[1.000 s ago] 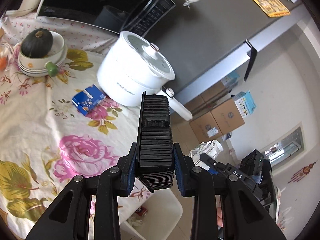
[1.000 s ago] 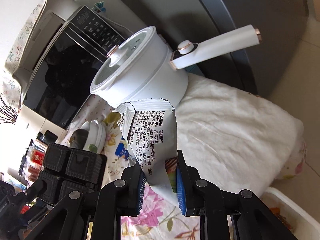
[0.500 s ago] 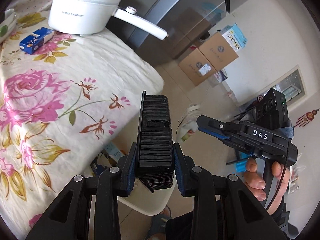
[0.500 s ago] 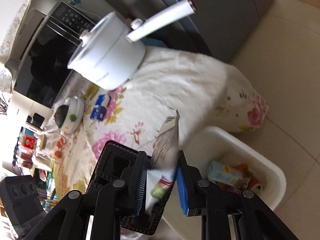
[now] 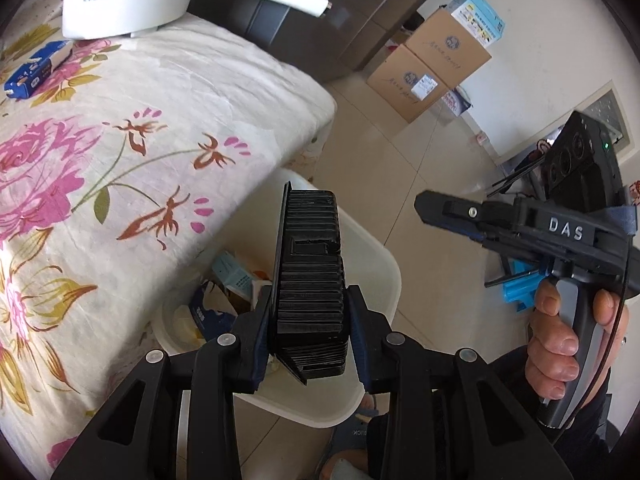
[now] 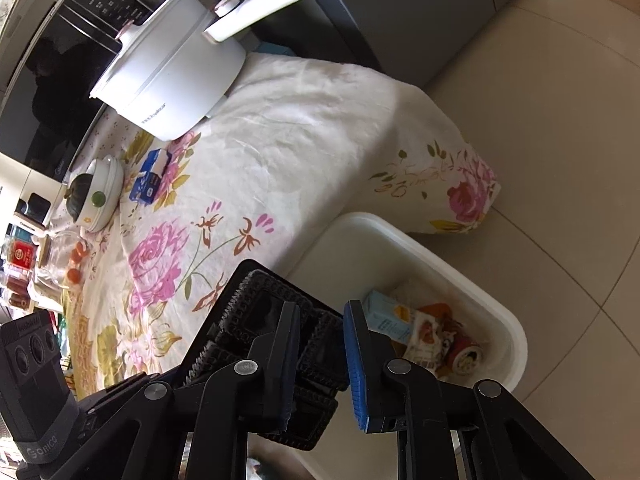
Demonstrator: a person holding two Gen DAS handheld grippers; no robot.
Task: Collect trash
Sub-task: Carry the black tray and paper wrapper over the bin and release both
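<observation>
1. Your left gripper (image 5: 308, 344) is clamped on the black plastic tray (image 5: 310, 276), jaws pressed against both of its ribbed sides; the tray stands on edge between them.
2. That tray hangs above the white bin (image 5: 376, 276), over the bin's side nearest the table; in the right wrist view the black plastic tray (image 6: 264, 320) shows its moulded compartments, in front of the bin's near rim.
3. Your right gripper (image 6: 322, 364) has its jaws apart with nothing between them (blue pad facing visible on the right finger); it sits above the white bin (image 6: 472, 280).
4. In the left wrist view your right gripper (image 5: 424, 208) is out to the right of the bin, over the floor tiles, with your right hand (image 5: 560, 332) wrapped round its handle.
5. Trash in the bin: a light blue carton (image 6: 384, 316), printed wrappers and a red can (image 6: 466, 354) lying on its side, all at the bin's bottom.
6. The bin stands on the floor, right against the hanging edge of the floral tablecloth (image 6: 304, 152).
7. On the table, away from the bin: a white electric pot (image 6: 176, 76) with a long handle, and a blue box (image 6: 150, 178) just beside the pot.
8. Cardboard boxes (image 5: 424, 76) are stacked against the wall, well past the bin.
</observation>
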